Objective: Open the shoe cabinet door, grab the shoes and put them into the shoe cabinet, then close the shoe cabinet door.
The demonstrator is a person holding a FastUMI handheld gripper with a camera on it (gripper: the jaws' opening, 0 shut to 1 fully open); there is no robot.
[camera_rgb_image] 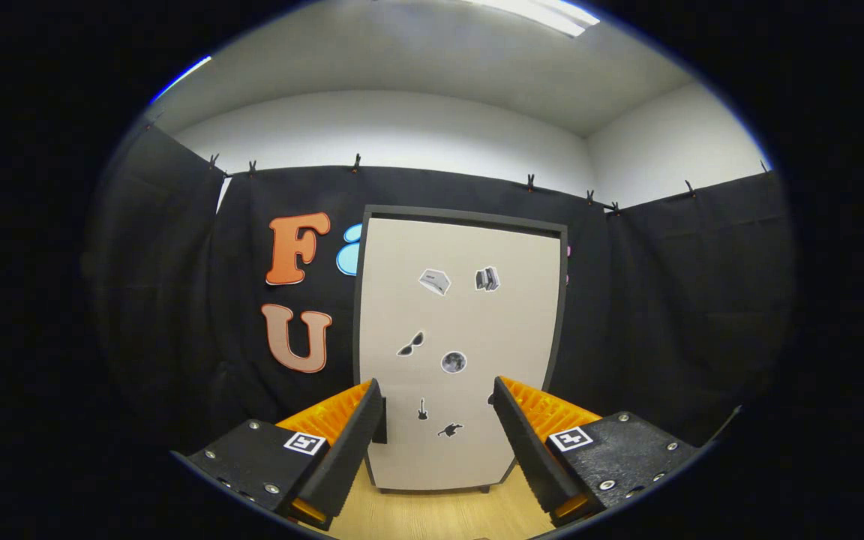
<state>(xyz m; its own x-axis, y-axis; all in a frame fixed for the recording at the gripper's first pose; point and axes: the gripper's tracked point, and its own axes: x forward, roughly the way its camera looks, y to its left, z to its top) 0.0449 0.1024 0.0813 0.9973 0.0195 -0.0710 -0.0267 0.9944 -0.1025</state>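
I see the shoe cabinet (459, 352) dead ahead at 12 o'clock, beyond my tool (438, 420), standing on the wooden floor (432, 517). Its pale door (469, 315), dotted with small stickers, is closed, hiding its contents. My tool's fingers (349, 442) are spread apart, gripping nothing.

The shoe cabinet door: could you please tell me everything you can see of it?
The shoe cabinet door is a tall, pale beige panel, matte like laminated board, set in a dark frame. It is shut and upright, standing on the light wood floor against the black cloth wall. Small picture stickers are scattered over it, among them sunglasses, a guitar and a round disc. The gripper is open, and its fingers frame the door's lower part without touching it.
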